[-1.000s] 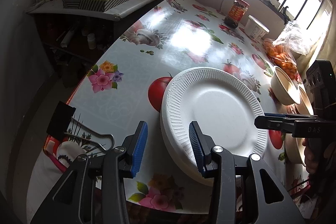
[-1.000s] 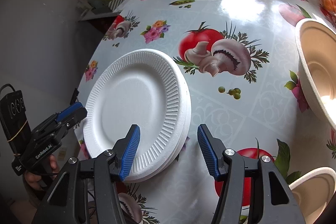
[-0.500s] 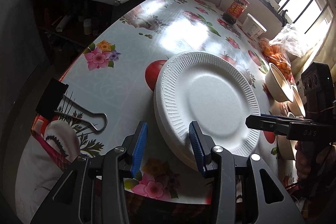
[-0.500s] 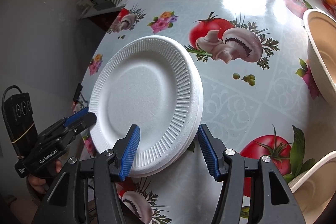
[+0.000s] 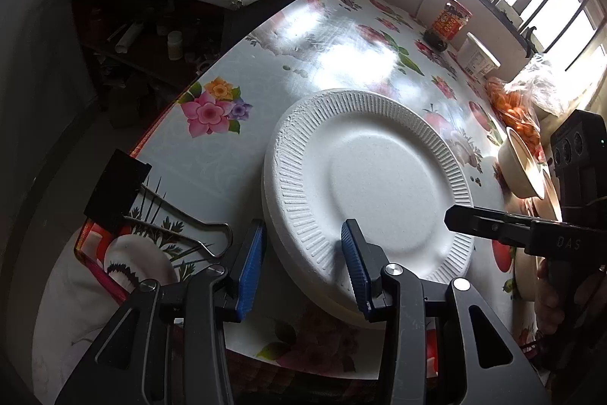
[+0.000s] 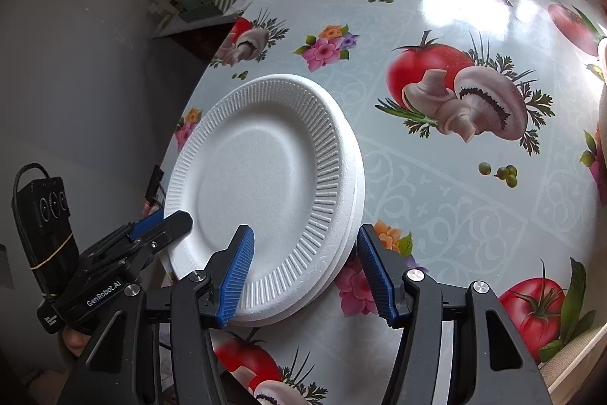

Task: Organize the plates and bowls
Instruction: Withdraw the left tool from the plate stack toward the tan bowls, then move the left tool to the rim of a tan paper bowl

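1. Stack of white foam plates [image 5: 379,177] rests on the bench [image 5: 322,55] (near its edge).
2. Left gripper [image 5: 303,270] spread, straddling the stack's rim.
3. Right gripper [image 6: 303,272] spread, straddling the opposite rim.

Left gripper [image 5: 303,262], blue pads apart, straddles near rim of stacked white foam plates [image 5: 375,177] on fruit-print tablecloth [image 5: 265,71]. Right gripper [image 5: 461,215] reaches over opposite rim. Black binder clip [image 5: 117,190] lies left; beige bowl [image 5: 519,166] right.
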Tool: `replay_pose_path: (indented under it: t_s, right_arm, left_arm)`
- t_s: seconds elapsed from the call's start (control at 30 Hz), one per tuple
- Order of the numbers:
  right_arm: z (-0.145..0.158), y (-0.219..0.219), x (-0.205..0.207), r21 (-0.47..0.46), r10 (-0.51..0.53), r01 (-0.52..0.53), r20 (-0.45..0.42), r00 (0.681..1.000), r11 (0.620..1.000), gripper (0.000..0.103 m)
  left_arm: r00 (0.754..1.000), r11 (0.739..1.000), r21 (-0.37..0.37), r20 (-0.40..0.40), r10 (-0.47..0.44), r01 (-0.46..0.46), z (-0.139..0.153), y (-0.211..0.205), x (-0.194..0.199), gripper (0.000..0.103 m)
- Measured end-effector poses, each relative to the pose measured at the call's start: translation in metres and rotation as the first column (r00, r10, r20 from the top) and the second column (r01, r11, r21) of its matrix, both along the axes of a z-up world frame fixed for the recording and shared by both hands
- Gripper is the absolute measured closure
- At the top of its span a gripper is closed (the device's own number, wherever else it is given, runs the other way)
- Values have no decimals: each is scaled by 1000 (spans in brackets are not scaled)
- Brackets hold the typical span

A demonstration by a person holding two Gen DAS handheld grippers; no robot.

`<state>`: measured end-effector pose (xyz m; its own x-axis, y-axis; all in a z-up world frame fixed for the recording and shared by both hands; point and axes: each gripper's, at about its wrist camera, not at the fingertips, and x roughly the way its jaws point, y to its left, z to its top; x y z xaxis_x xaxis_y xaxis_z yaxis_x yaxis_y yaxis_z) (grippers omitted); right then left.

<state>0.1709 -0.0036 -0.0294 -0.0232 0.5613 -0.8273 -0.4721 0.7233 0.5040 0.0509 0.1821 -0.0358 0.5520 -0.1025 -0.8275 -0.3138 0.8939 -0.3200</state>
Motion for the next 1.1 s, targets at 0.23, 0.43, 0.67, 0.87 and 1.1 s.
replay_pose_path:
  t_s: [0.23,0.43,0.67,0.87,1.1]
  right_arm:
    - [-1,8,2,16,12,-12,6,1000,1000,45]
    - [3,1,2,8,-7,7,44,999,1000,45]
    - [25,-23,-1,52,-62,57,98,993,997,45]
    - [51,-59,-10,78,-131,119,172,976,990,45]
    - [67,-116,-21,74,-231,219,234,944,973,45]
  left_arm:
    - [1000,999,29,-6,20,-20,3,8,0,61]
    - [1000,998,57,0,29,-29,12,12,-1,61]
    - [997,992,108,38,61,-65,37,13,-9,61]
    - [995,990,138,100,-9,-5,67,-16,-4,61]
    - [983,981,142,104,-151,135,76,-70,21,61]
